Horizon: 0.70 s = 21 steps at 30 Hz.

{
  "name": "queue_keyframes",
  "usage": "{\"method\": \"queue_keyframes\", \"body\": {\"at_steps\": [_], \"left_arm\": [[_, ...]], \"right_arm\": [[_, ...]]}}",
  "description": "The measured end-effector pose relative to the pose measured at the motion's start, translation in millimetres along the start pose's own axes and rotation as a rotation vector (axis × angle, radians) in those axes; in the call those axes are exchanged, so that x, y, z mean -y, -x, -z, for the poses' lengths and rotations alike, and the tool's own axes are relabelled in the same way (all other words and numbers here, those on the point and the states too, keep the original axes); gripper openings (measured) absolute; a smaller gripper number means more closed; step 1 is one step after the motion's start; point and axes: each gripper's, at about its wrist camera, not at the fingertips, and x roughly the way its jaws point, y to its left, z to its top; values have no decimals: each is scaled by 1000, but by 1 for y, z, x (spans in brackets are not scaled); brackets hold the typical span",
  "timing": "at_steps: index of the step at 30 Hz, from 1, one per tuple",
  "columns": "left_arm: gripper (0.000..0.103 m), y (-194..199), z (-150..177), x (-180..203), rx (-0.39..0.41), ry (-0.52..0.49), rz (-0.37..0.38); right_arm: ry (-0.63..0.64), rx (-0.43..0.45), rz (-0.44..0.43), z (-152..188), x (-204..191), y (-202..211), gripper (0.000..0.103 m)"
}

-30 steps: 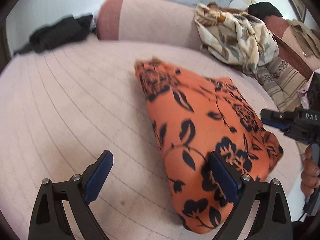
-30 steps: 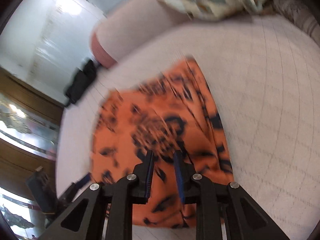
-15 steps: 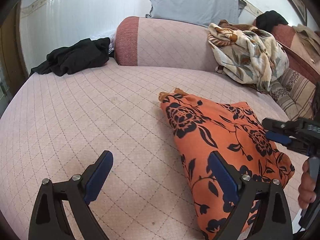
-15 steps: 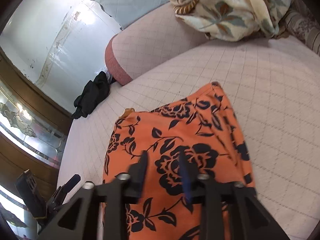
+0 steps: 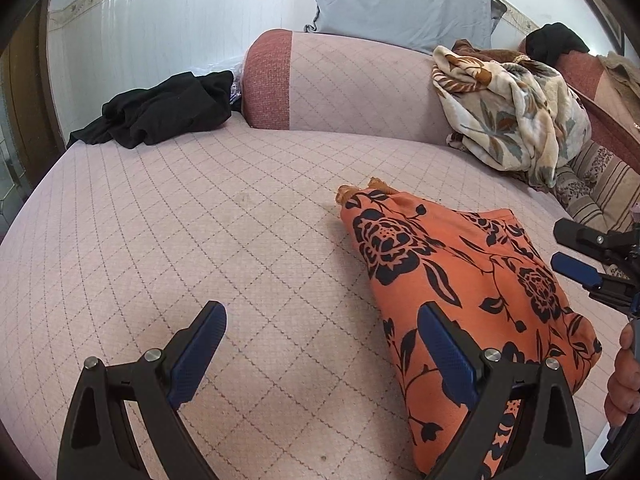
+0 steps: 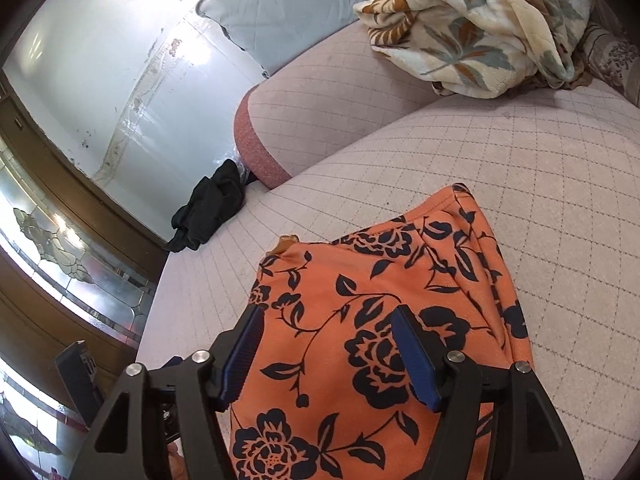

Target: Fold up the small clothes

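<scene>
A folded orange garment with black flowers [image 5: 460, 280] lies on the pink quilted sofa seat [image 5: 200, 240]; it also shows in the right wrist view [image 6: 380, 320]. My left gripper [image 5: 320, 340] is open and empty, above the seat at the garment's left edge, its right finger over the cloth. My right gripper [image 6: 328, 344] is open and empty, held just above the garment. The right gripper also shows in the left wrist view [image 5: 580, 256] at the garment's right side.
A black garment [image 5: 160, 108] lies at the seat's back left. A floral blanket [image 5: 512, 120] is heaped at the back right against the backrest [image 5: 352, 80]. A blue-grey cushion [image 5: 400, 0] stands behind. A striped cushion [image 5: 600, 184] is at the right.
My right gripper has opened from nearly shut and lifted back off the garment. My left gripper has pulled back and up, staying open. The garment lies still.
</scene>
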Motion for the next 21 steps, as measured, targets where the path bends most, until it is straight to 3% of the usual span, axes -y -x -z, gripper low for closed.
{"method": "queue_keyframes", "body": {"at_steps": [21], "left_arm": [[97,-12,2,3,-24,-23,-19]], "right_arm": [[-28,25,-14,-6,14,11,70]]}}
